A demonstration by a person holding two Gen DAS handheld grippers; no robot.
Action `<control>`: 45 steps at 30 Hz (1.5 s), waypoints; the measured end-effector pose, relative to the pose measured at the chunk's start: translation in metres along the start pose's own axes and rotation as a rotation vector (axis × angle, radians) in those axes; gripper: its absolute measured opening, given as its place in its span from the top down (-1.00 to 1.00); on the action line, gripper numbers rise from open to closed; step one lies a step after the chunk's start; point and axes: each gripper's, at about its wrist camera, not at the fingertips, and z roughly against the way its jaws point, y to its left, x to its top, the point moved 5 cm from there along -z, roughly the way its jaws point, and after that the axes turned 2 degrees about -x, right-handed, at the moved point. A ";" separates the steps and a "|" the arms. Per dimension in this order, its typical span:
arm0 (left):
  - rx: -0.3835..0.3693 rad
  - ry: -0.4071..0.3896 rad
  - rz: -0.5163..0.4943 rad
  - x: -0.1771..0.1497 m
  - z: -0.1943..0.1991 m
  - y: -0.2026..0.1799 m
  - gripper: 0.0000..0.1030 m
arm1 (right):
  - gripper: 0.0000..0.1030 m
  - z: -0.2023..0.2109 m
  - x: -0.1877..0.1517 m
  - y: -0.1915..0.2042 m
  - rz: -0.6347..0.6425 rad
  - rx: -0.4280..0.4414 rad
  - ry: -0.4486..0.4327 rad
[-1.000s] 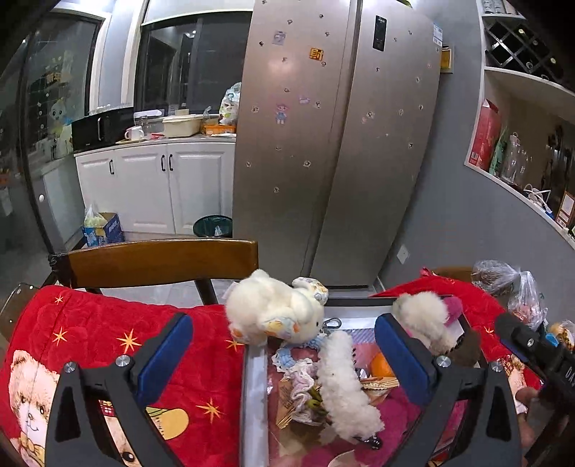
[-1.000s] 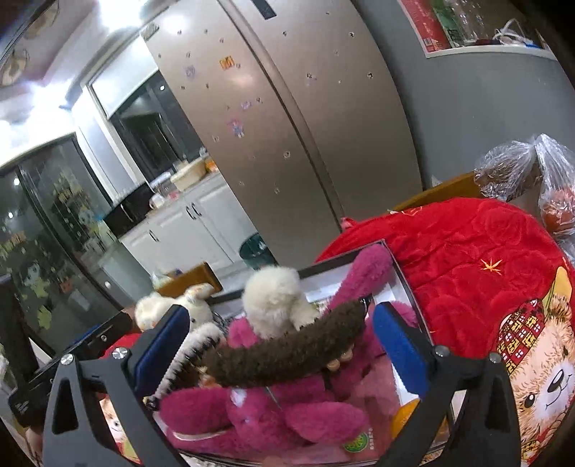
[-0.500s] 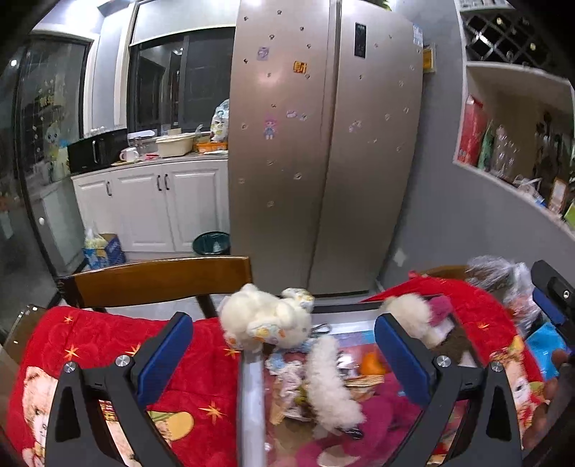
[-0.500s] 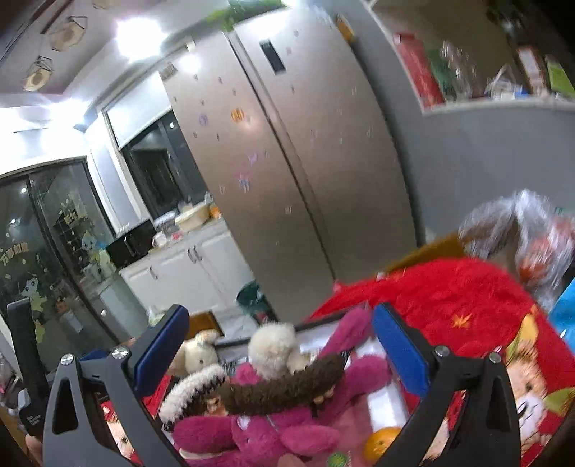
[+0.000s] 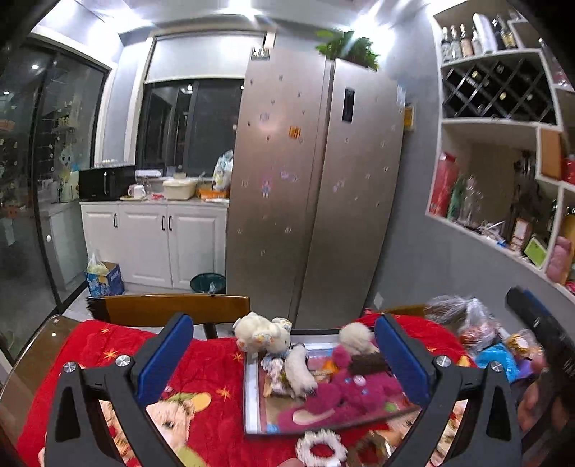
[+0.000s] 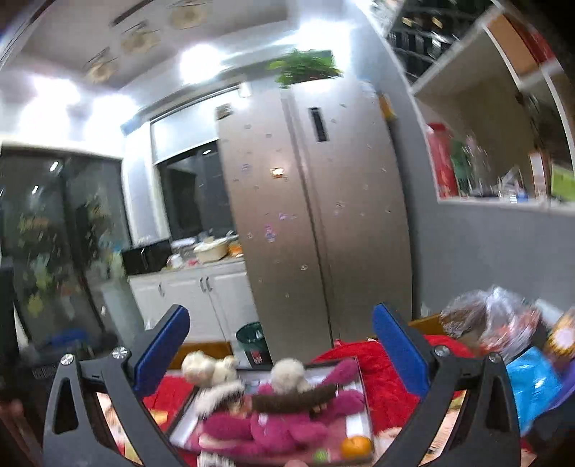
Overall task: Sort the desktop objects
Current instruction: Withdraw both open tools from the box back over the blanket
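Both tools, left [image 5: 280, 354] and right [image 6: 280, 345], are held wide and empty above the tray [image 5: 251, 388] of plush toys [image 5: 341, 395]; a next pick must seemingly be chosen.

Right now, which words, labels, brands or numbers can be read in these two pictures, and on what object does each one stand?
No text can be read for certain.
Orange tag on the fridge: marks too small.
Blue box on the floor: print blurred.
Red pack on the shelf: print blurred.
Bottles on the top shelf: labels too small.
Orange in the tray: no sticker text visible.
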 end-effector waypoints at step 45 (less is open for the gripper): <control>0.000 0.440 -0.103 -0.236 0.000 -0.028 -1.00 | -0.99 0.070 -0.223 -0.031 0.023 -0.046 0.528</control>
